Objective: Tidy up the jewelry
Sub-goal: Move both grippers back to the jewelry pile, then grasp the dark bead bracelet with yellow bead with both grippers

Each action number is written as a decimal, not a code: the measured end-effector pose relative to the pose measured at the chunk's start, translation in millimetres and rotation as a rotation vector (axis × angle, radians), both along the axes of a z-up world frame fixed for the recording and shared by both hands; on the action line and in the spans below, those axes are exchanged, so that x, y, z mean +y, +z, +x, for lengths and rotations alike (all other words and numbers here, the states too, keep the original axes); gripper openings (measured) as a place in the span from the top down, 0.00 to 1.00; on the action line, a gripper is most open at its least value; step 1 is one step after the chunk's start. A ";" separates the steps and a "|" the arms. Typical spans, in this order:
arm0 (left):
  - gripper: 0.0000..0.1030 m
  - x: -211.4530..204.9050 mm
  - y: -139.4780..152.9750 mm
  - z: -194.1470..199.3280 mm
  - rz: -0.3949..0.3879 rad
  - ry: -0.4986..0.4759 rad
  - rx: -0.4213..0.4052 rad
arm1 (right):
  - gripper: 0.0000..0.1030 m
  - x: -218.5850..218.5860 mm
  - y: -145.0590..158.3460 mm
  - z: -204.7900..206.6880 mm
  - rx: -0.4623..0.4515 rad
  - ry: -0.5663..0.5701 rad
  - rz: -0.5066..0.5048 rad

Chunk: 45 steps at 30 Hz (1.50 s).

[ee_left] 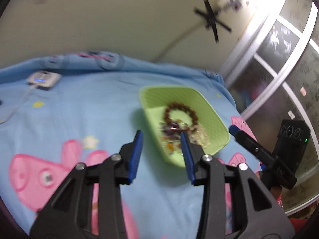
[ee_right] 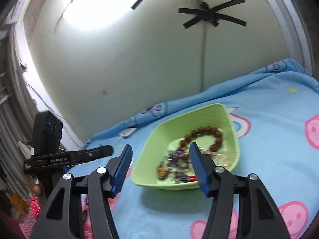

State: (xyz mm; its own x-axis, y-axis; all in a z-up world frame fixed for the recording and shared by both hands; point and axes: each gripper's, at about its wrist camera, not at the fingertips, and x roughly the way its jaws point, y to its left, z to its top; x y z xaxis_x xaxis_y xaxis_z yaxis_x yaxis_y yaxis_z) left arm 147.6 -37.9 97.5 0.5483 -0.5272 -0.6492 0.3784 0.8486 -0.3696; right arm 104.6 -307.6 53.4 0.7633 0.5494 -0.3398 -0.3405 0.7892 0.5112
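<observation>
A light green tray (ee_left: 209,107) (ee_right: 169,131) rests on a blue bedsheet with pink cartoon pigs (ee_left: 79,109) (ee_right: 279,109). Inside it lie a brown bead bracelet (ee_left: 169,107) (ee_right: 199,130) and a blurred heap of small purple, orange and clear jewelry pieces (ee_left: 171,128) (ee_right: 177,159). My left gripper (ee_left: 161,134) (ee_right: 107,150) hovers open over the tray's near left edge, with nothing between its blue pads. My right gripper (ee_right: 161,146) (ee_left: 233,129) is open too, above the tray's near side and empty. The two grippers face the tray from opposite sides.
A white device with a blue light (ee_left: 43,78) and its cable lie on the sheet by the wall. Frosted glass door panels (ee_left: 279,79) border the bed. Black tape crosses (ee_right: 211,17) hold a cable on the wall. A dark chain-like thing (ee_right: 85,209) lies on the sheet.
</observation>
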 end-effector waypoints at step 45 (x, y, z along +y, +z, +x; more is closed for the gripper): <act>0.98 200.5 -76.2 -176.9 -0.076 0.261 0.082 | 0.86 298.7 -45.3 -30.6 0.012 0.626 -0.623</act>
